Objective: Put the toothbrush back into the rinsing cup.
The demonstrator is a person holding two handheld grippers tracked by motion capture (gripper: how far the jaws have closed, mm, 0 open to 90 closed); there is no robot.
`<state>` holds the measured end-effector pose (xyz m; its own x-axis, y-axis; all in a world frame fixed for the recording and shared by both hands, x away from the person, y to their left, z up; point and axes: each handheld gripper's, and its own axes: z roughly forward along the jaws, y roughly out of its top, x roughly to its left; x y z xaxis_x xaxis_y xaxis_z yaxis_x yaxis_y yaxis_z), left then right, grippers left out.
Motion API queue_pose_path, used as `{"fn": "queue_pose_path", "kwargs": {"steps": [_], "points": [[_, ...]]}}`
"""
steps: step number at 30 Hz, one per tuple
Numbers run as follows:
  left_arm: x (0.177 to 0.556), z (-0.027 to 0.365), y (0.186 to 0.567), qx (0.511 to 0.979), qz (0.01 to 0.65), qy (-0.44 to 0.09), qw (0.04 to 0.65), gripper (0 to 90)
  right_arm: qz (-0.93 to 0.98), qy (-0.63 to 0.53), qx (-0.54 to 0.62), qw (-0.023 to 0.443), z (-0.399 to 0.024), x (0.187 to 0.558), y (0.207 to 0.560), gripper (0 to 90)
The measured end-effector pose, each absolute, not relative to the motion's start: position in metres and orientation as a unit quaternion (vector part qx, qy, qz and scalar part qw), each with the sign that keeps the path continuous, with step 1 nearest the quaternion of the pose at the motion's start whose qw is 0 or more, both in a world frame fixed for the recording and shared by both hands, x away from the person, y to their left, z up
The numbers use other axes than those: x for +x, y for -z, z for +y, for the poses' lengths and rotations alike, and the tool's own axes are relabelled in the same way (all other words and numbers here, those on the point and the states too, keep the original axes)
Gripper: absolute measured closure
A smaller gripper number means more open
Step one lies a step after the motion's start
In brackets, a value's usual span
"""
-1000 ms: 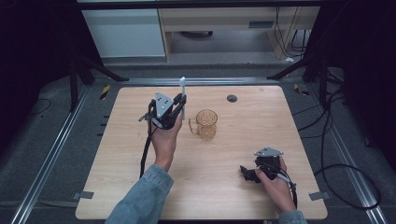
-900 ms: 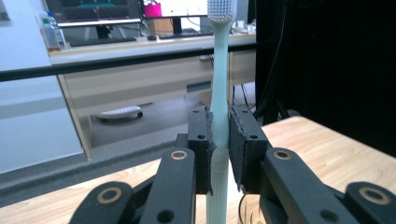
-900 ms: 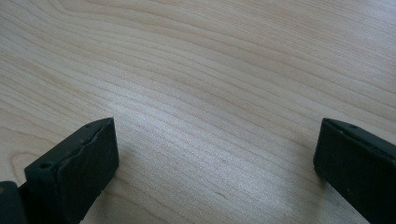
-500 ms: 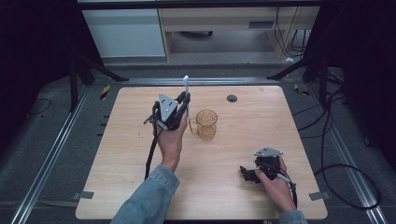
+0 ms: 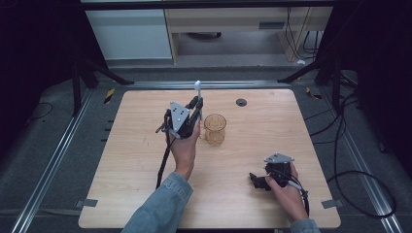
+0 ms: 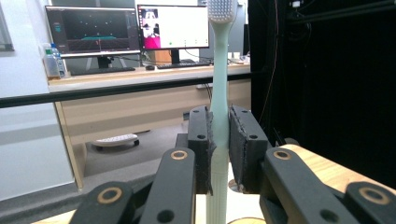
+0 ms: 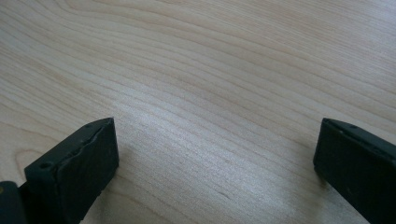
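1. At the near right of the worktop [image 5: 121, 194], the right claw [image 7: 215, 158] is rested low over bare wood with its jaws spread wide and nothing between them; the glass mug is well apart from it, up and to its left.
2. Farther in, the left claw [image 5: 197, 104] is seen pinching a pale green toothbrush [image 6: 217, 116] by the lower handle, both pads pressed on it.
3. The toothbrush's long axis is held roughly upright, bristle head [image 5: 197, 84] topmost.
4. The amber glass mug [image 5: 214, 129] is placed just beside the left claw, on its right and lower; the left hand is clearly the nearer, so a short shift rightward over the rim appears to be what is needed.
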<state>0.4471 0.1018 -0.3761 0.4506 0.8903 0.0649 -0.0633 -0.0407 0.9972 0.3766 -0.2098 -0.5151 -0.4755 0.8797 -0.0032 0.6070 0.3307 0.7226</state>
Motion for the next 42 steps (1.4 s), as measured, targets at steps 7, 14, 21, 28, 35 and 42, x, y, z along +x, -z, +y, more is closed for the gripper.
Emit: {"fn": "queue_pose_path", "kwargs": {"steps": [7,14,21,28,35,42], "points": [[0.454,0.106,0.382,0.593,0.355,-0.392,0.607,78.8,0.792,-0.338,0.467,0.203,-0.210,0.377,0.515,0.4],[0.458,0.108,0.388,0.590,0.361,-0.388,0.609,78.8,0.792,-0.338,0.467,0.202,-0.210,0.377,0.515,0.4],[0.462,0.111,0.405,0.587,0.371,-0.377,0.613,78.8,0.792,-0.338,0.466,0.202,-0.210,0.377,0.515,0.4],[0.464,0.114,0.414,0.586,0.374,-0.371,0.616,78.8,0.792,-0.338,0.466,0.202,-0.210,0.377,0.515,0.4],[0.464,0.110,0.419,0.592,0.372,-0.370,0.612,78.8,0.793,-0.338,0.465,0.202,-0.210,0.377,0.515,0.4],[0.467,0.108,0.424,0.598,0.370,-0.367,0.608,78.8,0.793,-0.338,0.465,0.201,-0.210,0.376,0.515,0.3]]}}
